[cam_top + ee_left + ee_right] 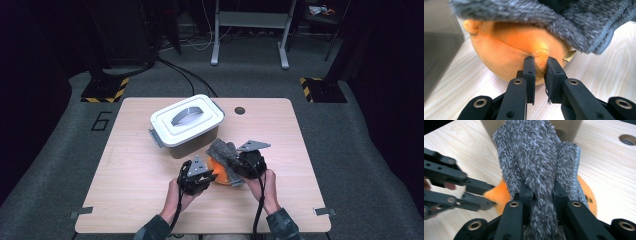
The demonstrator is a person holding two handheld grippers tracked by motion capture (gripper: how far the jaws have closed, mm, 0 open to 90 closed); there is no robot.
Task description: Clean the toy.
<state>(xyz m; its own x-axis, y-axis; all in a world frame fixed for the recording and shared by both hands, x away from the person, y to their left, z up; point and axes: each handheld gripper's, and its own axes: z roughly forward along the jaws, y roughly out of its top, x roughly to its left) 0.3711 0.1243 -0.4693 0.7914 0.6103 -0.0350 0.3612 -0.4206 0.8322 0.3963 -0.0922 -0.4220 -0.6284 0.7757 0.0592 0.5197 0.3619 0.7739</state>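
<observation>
An orange plush toy [218, 175] lies on the wooden table [135, 170] in front of the box, with a grey fluffy cloth [223, 152] draped over its top. My left gripper [209, 176] comes from the left; in the left gripper view its jaws pinch a small nub of the orange plush toy [506, 52], so the left gripper [541, 63] is shut on it. My right gripper [239, 167] is on the toy's right. In the right gripper view the right gripper [541, 188] is shut on a fold of the grey cloth [534, 155], which hides most of the toy [496, 195].
A white lidded plastic box [186, 122] stands just behind the toy, its wall close on the left in the left gripper view [439, 45]. A round cable hole [240, 110] sits near the table's far edge. Bare wood stretches to the left and right.
</observation>
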